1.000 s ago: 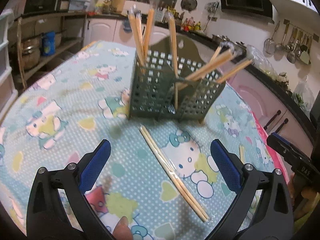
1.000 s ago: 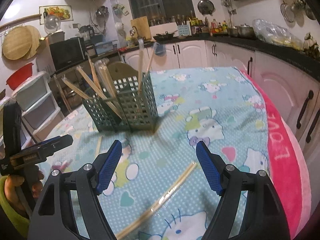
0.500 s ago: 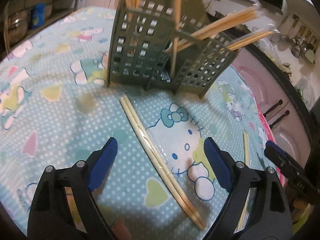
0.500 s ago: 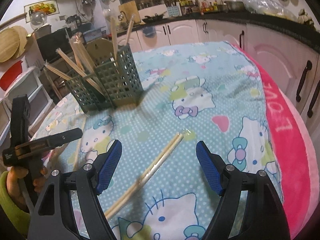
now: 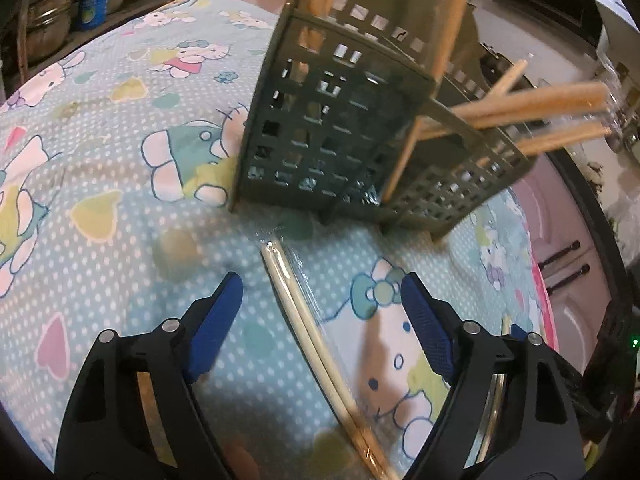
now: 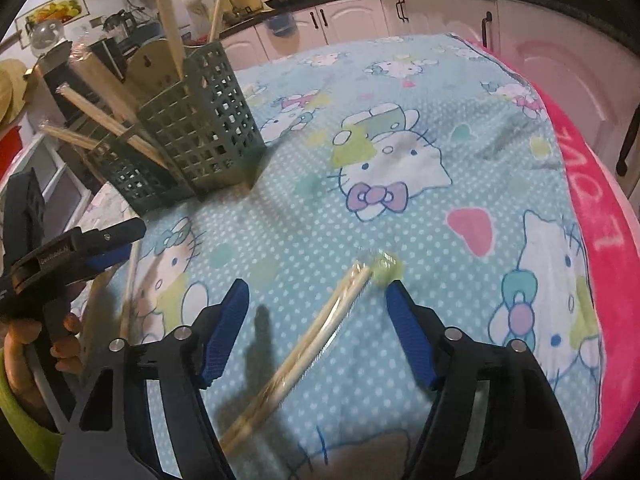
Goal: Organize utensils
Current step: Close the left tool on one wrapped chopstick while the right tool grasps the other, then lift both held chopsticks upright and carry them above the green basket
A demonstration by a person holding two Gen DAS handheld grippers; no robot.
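A dark green perforated utensil holder [image 5: 340,128] stands on the Hello Kitty cloth and holds several wrapped chopstick pairs; it also shows in the right wrist view [image 6: 192,136]. My left gripper [image 5: 322,300] is open, low over one wrapped chopstick pair [image 5: 316,336] lying between its fingers. My right gripper [image 6: 318,312] is open, low over a second wrapped pair [image 6: 316,332] lying diagonally between its fingers. The left gripper [image 6: 76,248] shows at the left of the right wrist view.
Another chopstick [image 5: 505,322] lies at the right by the table edge, mostly behind my left gripper's right finger. A pink border [image 6: 600,216] marks the cloth's right edge. Kitchen cabinets [image 6: 352,20] and counters ring the table.
Both grippers have moved down and closer to the cloth, each now straddling its chopstick pair. The holder looms nearer in the left wrist view. Both stay open.
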